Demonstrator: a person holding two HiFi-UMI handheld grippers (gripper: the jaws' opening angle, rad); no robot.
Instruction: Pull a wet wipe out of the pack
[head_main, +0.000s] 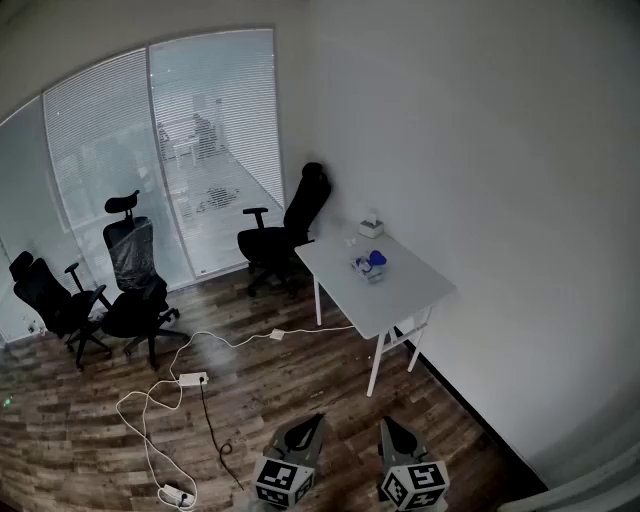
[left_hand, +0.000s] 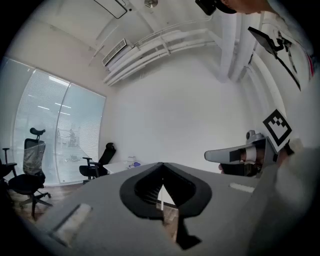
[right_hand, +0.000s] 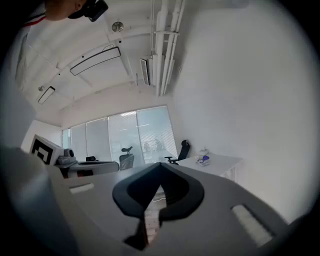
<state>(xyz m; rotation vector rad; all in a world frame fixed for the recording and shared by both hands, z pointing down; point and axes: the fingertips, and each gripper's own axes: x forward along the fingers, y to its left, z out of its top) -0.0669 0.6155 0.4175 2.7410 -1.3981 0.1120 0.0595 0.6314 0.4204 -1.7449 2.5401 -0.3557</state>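
Note:
The wet wipe pack (head_main: 370, 265), with a blue lid, lies on the white table (head_main: 405, 292) across the room, far ahead of both grippers. It shows small in the left gripper view (left_hand: 133, 161) and in the right gripper view (right_hand: 203, 160). My left gripper (head_main: 318, 420) and right gripper (head_main: 386, 424) are side by side at the bottom of the head view, over the wooden floor, pointing level toward the table. Both are shut with nothing between the jaws, as seen for the left gripper (left_hand: 161, 165) and the right gripper (right_hand: 161, 164).
A small white tissue box (head_main: 371, 227) stands at the table's far end. A black office chair (head_main: 285, 232) is beside the table, and two more chairs (head_main: 135, 285) stand by the glass wall. White cables and a power strip (head_main: 192, 379) lie on the floor to the left.

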